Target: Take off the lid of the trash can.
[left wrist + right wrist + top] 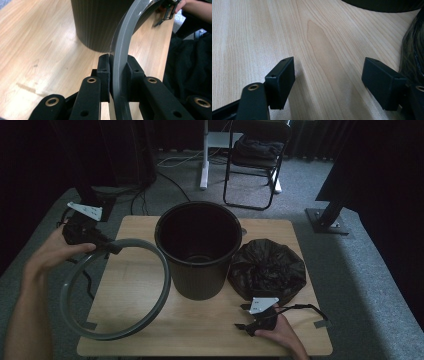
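A grey carpeted room with a folding chair (255, 165) at the back holds a light wooden table (200, 330), and in the high view a black waste bin (198, 249) stands open near its middle. Left of the bin, the left gripper (112, 247) clamps a grey rim ring (117, 290), off the bin and tilted over the table's left part; right of the bin lies a bunched black bin bag (267, 268), with the right gripper (243, 316) resting near the table's front edge, its jaws wide and empty. The left gripper view shows both pads pressed on the ring (120, 62), the bin's ribbed wall (100, 22) just behind. The right gripper view shows parted jaws over bare wood (324, 50), the bag (414, 50) beside them. By my reading, the ring is off; lining the bin and refitting the ring remain.
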A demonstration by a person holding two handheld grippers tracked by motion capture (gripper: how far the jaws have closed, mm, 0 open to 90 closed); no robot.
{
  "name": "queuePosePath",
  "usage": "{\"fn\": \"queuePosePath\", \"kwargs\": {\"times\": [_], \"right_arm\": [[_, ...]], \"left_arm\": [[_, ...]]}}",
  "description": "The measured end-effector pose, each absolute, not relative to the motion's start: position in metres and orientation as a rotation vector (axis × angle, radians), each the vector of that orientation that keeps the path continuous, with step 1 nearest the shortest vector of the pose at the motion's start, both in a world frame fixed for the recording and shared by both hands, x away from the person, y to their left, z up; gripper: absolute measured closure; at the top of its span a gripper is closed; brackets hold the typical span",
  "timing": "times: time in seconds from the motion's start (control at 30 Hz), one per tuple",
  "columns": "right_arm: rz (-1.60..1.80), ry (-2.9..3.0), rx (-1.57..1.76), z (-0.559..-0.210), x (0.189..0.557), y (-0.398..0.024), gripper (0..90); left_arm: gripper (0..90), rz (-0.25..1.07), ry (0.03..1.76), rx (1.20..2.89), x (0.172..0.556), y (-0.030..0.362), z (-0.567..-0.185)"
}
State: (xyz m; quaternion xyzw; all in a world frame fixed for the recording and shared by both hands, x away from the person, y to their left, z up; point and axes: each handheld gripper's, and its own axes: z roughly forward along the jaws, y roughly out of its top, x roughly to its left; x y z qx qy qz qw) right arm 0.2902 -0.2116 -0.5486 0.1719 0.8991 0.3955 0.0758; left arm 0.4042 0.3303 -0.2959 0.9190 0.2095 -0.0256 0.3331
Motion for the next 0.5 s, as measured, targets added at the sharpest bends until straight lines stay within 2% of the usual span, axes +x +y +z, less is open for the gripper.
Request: {"fn": "queuePosePath", "kwargs": {"times": [0.5], "right_arm": [[1.185,2.697,0.517,-0.549,0.290,-0.211,26.1]], "left_arm": [[77.3,-0.099,0.701,2.448,0.410,0.348,-0.351]]}}
